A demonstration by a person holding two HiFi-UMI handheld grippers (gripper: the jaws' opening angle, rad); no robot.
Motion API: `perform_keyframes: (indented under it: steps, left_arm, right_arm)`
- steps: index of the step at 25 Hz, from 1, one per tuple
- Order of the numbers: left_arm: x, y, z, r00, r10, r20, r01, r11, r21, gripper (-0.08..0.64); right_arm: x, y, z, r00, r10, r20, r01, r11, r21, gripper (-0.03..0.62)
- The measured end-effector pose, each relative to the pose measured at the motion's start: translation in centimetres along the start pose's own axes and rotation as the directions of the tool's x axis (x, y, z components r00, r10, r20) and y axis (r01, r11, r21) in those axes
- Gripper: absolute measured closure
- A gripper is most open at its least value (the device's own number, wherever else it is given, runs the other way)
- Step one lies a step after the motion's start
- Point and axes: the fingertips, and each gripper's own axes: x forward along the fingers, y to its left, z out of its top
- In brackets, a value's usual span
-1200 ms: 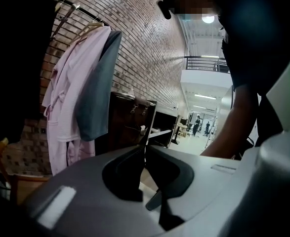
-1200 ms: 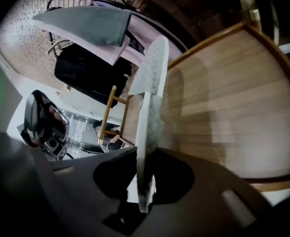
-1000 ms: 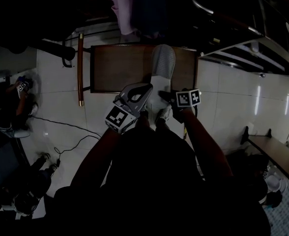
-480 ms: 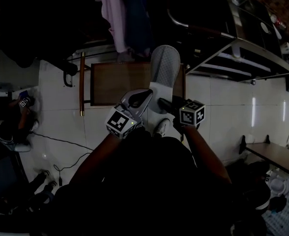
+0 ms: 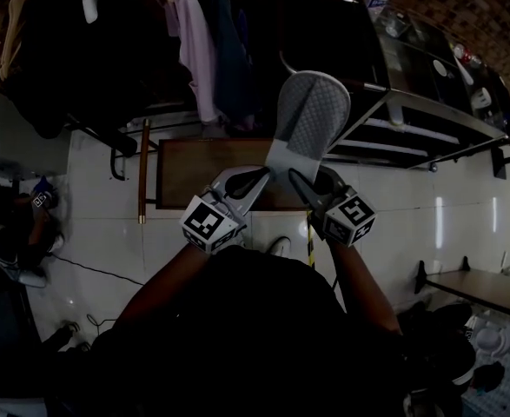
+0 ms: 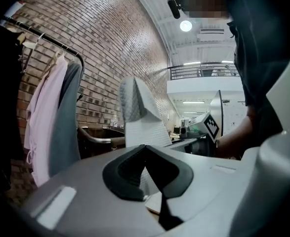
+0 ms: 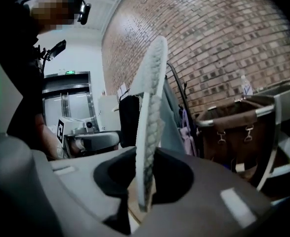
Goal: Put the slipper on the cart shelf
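**Right gripper** [image 7: 145, 154]: jaws part-way closed, clamped on the slipper [image 7: 149, 107] near its heel. The sole stands edge-on between the pads.

**Left gripper** [image 6: 145, 152]: jaws almost together, and they appear to pinch a thin edge of the same heel end. Pale textured material shows between the pads.

**Slipper:** grey, held by both grippers in front of the person. The toe points up and away, and the dotted sole faces the head camera.

**Change:** a second ago the slipper lay low over the brown-topped stand [image 5: 194, 168]. Both grippers have since raised it clear and turned it, so the toe now reaches toward the cart [image 5: 411, 101].

**Surroundings:** clothes on a rail [image 5: 194, 50] to the left of the cart, brick wall behind, white tiled floor below.

**Task status:** pick-up judged done and carry under way. The slipper is still in the air and not yet on the shelf. It probably needs to travel further to the right before release.
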Motion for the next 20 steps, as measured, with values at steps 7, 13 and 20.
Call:
perform_keyframes:
  steps: [7,13,20]
  left_arm:
    - [1.1,-0.9,2.4,1.0,-0.016,0.003,0.016,0.999,0.034,0.558]
    - [0.8,-1.8,2.6,0.999,-0.047,0.017,0.046,0.998,0.052,0.558]
    - [0.7,-1.9,2.2,1.0,-0.022,-0.007,0.022,0.998,0.066,0.56]
  right_arm:
    - [-1.9,0.6,5.1,0.994,-0.055,0.099,0.067,0.991,-0.118,0.525]
    - [-2.6,0.9,5.0,0.99,-0.069,0.123,0.088,0.983,-0.16,0.525]
    - [-2.9,1.2,3.8,0.993,-0.052,0.107,0.069,0.985,-0.16,0.525]
